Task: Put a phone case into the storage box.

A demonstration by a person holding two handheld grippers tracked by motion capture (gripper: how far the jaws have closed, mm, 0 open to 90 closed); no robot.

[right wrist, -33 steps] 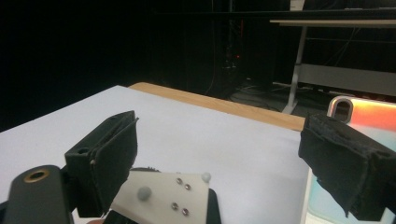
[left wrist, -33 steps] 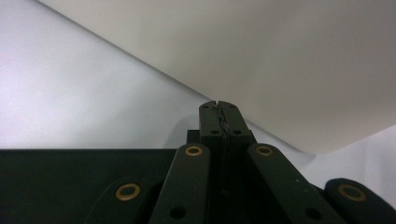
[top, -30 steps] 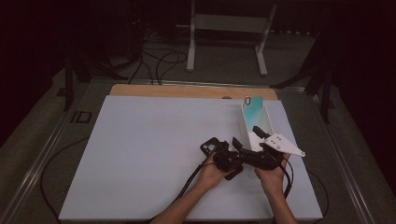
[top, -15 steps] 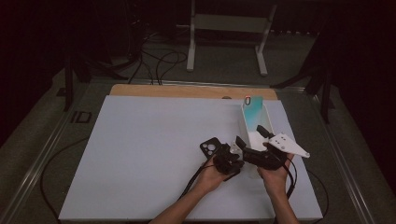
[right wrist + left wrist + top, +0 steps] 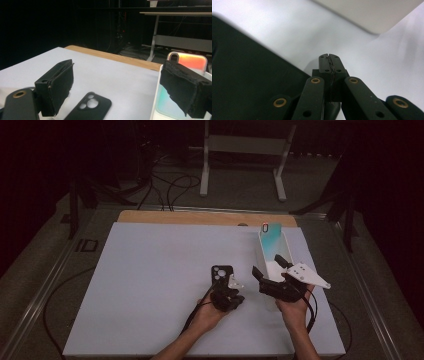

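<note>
My left gripper has its jaws pressed together on nothing, and the black case lies flat on the table just ahead of it, camera cut-out at the far end. In the left gripper view the case is a dark slab to the left of my closed tips, so I judge it set down and free. My right gripper is spread wide, empty, straddling the near end of the white tray beyond it, where the phone leans with its teal face showing.

To fit the case well, I should pinch the phone by its long edges, lift it straight up clear of the tray wall, and carry it left to the case.

The phone's lower part sits behind my right jaw, and whether it touches the tray floor is hard to tell.
</note>
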